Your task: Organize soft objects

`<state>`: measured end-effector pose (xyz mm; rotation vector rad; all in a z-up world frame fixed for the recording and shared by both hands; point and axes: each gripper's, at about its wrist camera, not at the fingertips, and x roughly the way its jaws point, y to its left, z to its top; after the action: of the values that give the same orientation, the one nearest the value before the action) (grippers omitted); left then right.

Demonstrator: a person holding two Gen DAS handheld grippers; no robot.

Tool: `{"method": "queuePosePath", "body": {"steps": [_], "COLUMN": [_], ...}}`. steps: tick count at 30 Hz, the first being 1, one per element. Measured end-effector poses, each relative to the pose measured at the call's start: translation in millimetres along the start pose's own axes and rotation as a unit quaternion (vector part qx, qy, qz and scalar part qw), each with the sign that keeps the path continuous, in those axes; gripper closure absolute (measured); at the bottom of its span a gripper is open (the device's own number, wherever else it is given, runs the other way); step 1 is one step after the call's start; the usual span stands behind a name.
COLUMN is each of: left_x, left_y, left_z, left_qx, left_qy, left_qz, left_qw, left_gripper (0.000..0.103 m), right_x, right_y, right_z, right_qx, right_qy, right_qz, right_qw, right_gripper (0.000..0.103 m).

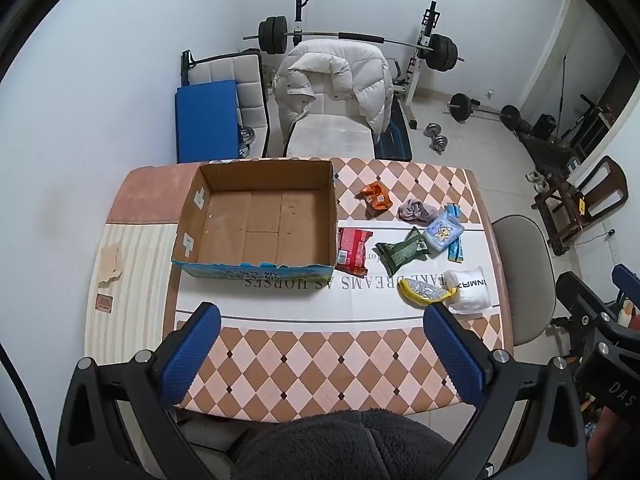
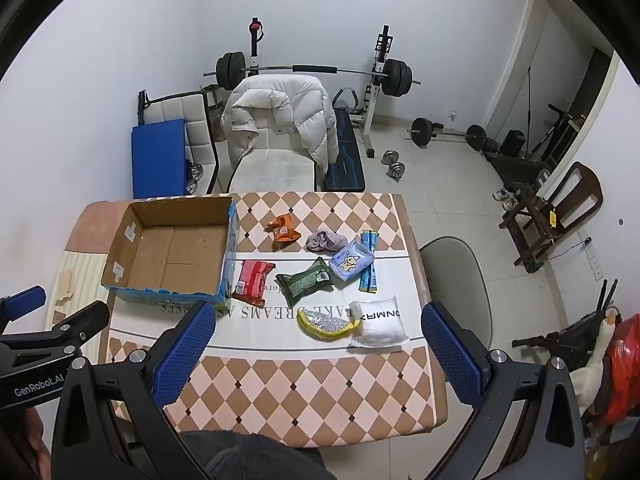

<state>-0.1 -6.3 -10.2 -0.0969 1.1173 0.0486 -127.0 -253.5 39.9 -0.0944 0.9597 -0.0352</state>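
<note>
Both tongs hung above the near edge of the desk (image 1: 304, 364) with its orange-and-cream diamond-patterned cloth, each pair spread wide and gripping nothing: the left tongs (image 1: 320, 344) faced the open brown cardboard box (image 1: 260, 220) with a blue printed outer wall, and the right tongs (image 2: 320, 344) faced the cluster of soft things to the right of that box. The box stood upright with only its bare cardboard floor showing. Just beside its right wall lay a red plastic packet (image 2: 253, 282), then a dark green packet (image 2: 306, 282), with a pale blue pouch bearing a cartoon figure (image 2: 350, 264) resting against a long blue-striped packet (image 2: 369, 262). Farther back sat a crumpled orange packet (image 2: 283, 228) and a bunched lilac cloth (image 2: 325, 239). Nearest the tongs, a yellow-edged silvery pouch (image 2: 326, 324) touched a white cushioned pack with black lettering (image 2: 380, 322).
</note>
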Motion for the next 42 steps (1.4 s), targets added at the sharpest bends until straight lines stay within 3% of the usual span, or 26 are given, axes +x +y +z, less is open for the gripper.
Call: {"method": "queuePosePath", "body": {"steps": [42], "left_x": [-19.5], "left_y": [-8.2], "left_z": [-4.7], "left_qx": [0.004], "left_qy": [-0.016], "left_qz": [0.011], "left_qw": [0.9998], "left_gripper": [0.000], "right_x": [-5.8], "right_y": [-8.1], "right_z": [-4.7], "right_qx": [0.002], "right_qy": [-0.004], "right_qz": [0.009], "right_qw": [1.000], "right_gripper": [0.000]}}
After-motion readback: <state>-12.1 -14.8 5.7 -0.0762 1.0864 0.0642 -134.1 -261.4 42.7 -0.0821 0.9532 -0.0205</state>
